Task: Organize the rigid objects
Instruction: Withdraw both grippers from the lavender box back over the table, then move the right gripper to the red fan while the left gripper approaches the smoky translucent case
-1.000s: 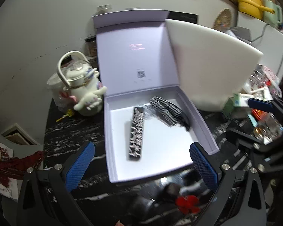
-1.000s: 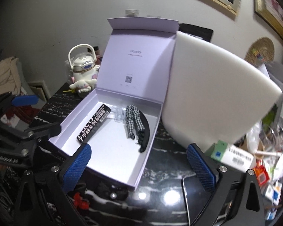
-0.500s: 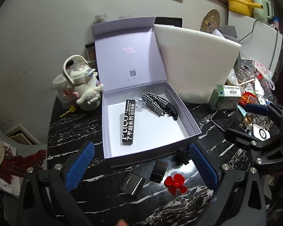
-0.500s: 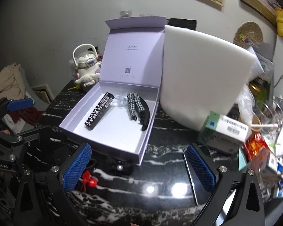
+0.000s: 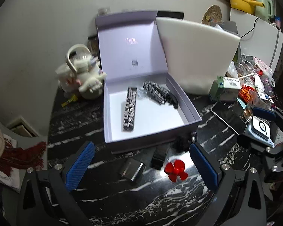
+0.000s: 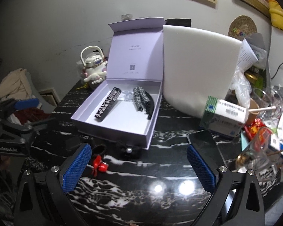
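Note:
An open lilac gift box [image 5: 186, 101] [image 6: 152, 128] sits on the black marble table with its lid up. Inside lie a long black printed box [image 5: 129, 109] [image 6: 108, 104] and a checked hair clip [image 5: 160, 94] [image 6: 142, 100]. In front of the box, loose on the table, are a red clip [image 5: 175, 170] [image 6: 99, 165], a dark square case [image 5: 131, 169], a small black box [image 5: 159, 157] and a black bow with a pearl [image 6: 129, 150]. My left gripper [image 5: 140, 166] is open over these items. My right gripper [image 6: 138, 167] is open too, holding nothing.
A white foam slab [image 5: 196, 56] [image 6: 198, 67] leans right of the box. A white plush-covered kettle [image 5: 83, 75] stands at the left. A phone [image 6: 203, 146], a medicine carton [image 6: 226, 114], glasses and clutter crowd the right side.
Both grippers have pulled back from the box, so the loose items in front of it have come into view. Both stay open.

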{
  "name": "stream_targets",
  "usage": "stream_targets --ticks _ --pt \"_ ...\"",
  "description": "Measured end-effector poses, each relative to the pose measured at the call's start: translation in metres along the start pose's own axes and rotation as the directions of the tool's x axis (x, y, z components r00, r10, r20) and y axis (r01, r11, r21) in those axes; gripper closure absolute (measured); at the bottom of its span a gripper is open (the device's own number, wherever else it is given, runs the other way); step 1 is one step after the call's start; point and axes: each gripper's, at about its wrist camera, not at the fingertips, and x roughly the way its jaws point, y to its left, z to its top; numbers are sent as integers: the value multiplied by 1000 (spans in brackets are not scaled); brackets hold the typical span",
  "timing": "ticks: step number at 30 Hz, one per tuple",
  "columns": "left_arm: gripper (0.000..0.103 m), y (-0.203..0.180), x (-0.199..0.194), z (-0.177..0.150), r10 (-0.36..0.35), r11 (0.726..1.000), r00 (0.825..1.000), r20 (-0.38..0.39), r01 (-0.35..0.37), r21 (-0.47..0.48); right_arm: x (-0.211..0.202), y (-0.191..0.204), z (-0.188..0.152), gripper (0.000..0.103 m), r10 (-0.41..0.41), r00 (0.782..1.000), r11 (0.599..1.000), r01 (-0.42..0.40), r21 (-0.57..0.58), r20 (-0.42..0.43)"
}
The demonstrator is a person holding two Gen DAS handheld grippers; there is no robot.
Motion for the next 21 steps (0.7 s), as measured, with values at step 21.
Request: stream_targets --ticks 21 --pt "0 41 61 -49 -72 995 993 -98 65 -69 62 47 -40 0 142 984 989 -145 -16 -105"
